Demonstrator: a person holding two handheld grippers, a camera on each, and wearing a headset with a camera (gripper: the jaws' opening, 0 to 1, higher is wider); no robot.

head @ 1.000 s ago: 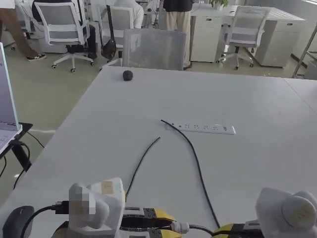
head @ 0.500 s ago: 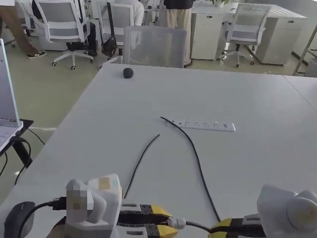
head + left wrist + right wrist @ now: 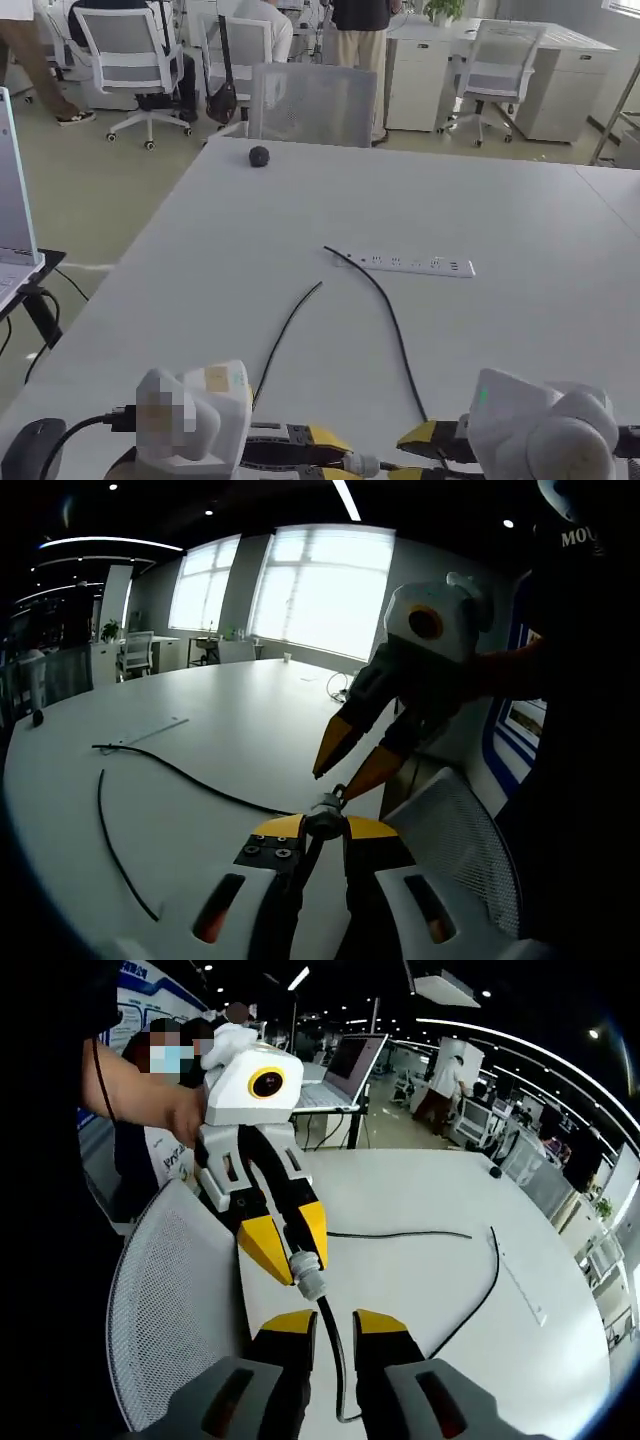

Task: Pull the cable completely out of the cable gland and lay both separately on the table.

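Observation:
The cable gland [image 3: 362, 465] is small and grey, and my left gripper [image 3: 340, 462] is shut on it low over the table's near edge. Its black cable [image 3: 395, 330] runs from there across the white table [image 3: 520, 210] toward the power strip. My right gripper [image 3: 405, 455] faces the left one, open, its yellow jaws standing either side of the cable just behind the gland. In the left gripper view the gland [image 3: 325, 815] sits between my jaws, with the right gripper [image 3: 335, 780] spread open beyond it. The right gripper view has the cable [image 3: 335, 1355] passing between its own open jaws.
A second loose black cable [image 3: 285, 335] lies to the left of the first. A white power strip [image 3: 415, 263] lies mid-table and a dark ball [image 3: 259, 155] near the far edge. A mesh chair [image 3: 312, 100] stands behind the table, and a laptop [image 3: 12, 200] at far left.
My right gripper has moved left, closer to the gland and the left gripper. The left gripper has kept its hold and barely moved. The head camera shifted slightly.

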